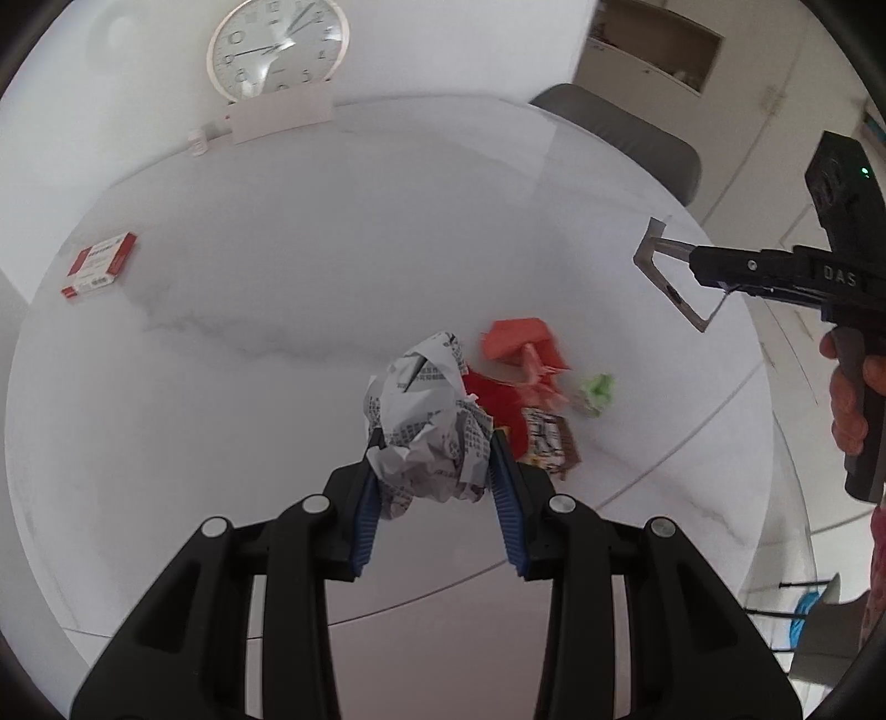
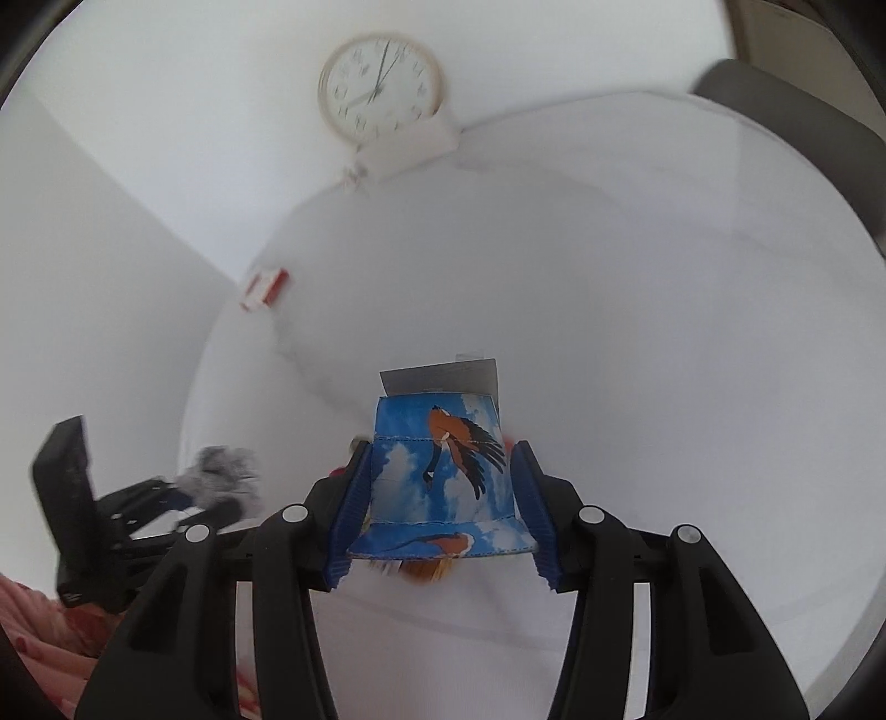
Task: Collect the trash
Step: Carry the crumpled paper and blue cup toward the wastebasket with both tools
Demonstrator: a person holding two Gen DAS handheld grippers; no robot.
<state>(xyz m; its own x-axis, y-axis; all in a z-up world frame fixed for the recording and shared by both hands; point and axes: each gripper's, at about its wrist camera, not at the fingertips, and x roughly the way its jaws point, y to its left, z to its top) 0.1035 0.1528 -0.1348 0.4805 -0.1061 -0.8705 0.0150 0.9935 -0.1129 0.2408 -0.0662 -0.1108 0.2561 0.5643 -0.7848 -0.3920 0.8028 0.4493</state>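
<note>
My left gripper (image 1: pixel 437 437) is shut on a crumpled ball of printed paper (image 1: pixel 426 399), held above the white table (image 1: pixel 332 249). Just beyond it on the table lie an orange-red wrapper (image 1: pixel 520 340), a red wrapper (image 1: pixel 498 399), a brown snack wrapper (image 1: pixel 548 437) and a small green wrapper (image 1: pixel 598 390). My right gripper (image 2: pixel 441 451) is shut on a blue carton (image 2: pixel 443 421) printed with a bird and clouds, its silvery flap standing open. In the left wrist view the right gripper (image 1: pixel 703 271) hangs at the right, above the table's edge, carton (image 1: pixel 656 266) in its fingers.
A red and white box (image 1: pixel 99 266) lies at the table's far left. A round clock (image 1: pixel 277 47) leans on the wall behind a white card stand. A grey chair (image 1: pixel 626 133) stands past the far right edge. A hand (image 1: pixel 847 399) grips the right tool's handle.
</note>
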